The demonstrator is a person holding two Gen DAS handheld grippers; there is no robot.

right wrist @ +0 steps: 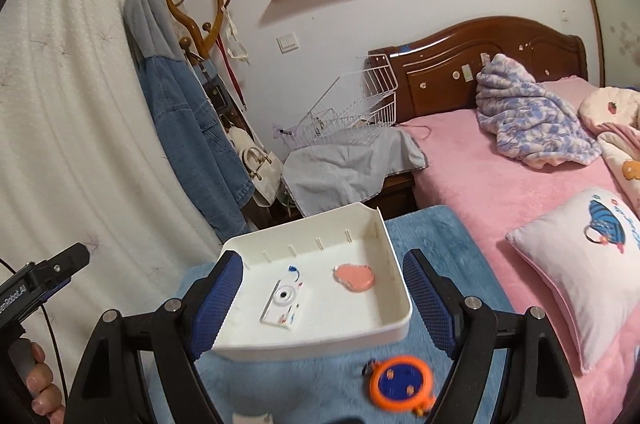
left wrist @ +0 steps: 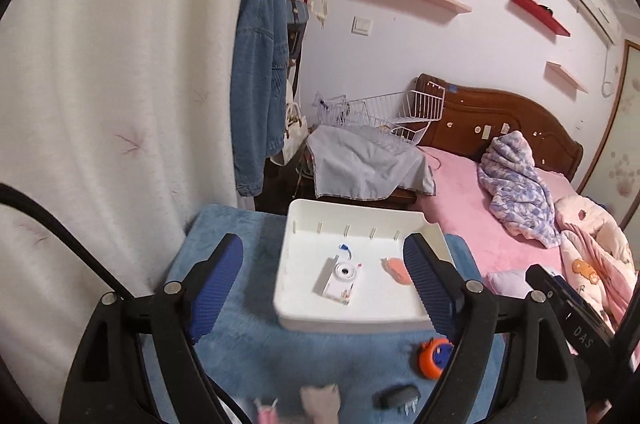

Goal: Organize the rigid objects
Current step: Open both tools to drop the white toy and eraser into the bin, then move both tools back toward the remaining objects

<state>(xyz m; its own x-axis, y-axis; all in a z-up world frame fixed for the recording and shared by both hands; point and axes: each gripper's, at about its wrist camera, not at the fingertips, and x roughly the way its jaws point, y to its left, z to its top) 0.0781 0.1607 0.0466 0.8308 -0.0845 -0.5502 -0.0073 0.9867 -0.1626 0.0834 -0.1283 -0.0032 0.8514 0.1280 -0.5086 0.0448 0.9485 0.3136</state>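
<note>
A white tray (left wrist: 304, 320) sits on a blue fuzzy mat (left wrist: 248, 348). In it lie a white toy camera (left wrist: 338, 278) and a pink flat piece (left wrist: 396, 268). My left gripper (left wrist: 324, 284) is open and empty, hovering above the tray's near side. An orange-and-blue round toy (left wrist: 434, 356), a dark grey object (left wrist: 398, 397), a beige piece (left wrist: 320, 400) and a pink piece (left wrist: 266, 414) lie on the mat in front of the tray. In the right wrist view my right gripper (right wrist: 322, 298) is open and empty over the tray (right wrist: 396, 320), camera (right wrist: 282, 302) and pink piece (right wrist: 354, 277); the orange toy (right wrist: 402, 382) lies near it.
A white curtain (left wrist: 100, 104) hangs on the left. A pink bed (right wrist: 500, 184) with a pillow (right wrist: 580, 272) and blankets lies to the right. A coat rack with a denim jacket (left wrist: 256, 84) and a nightstand with wire baskets (left wrist: 384, 112) stand behind the mat.
</note>
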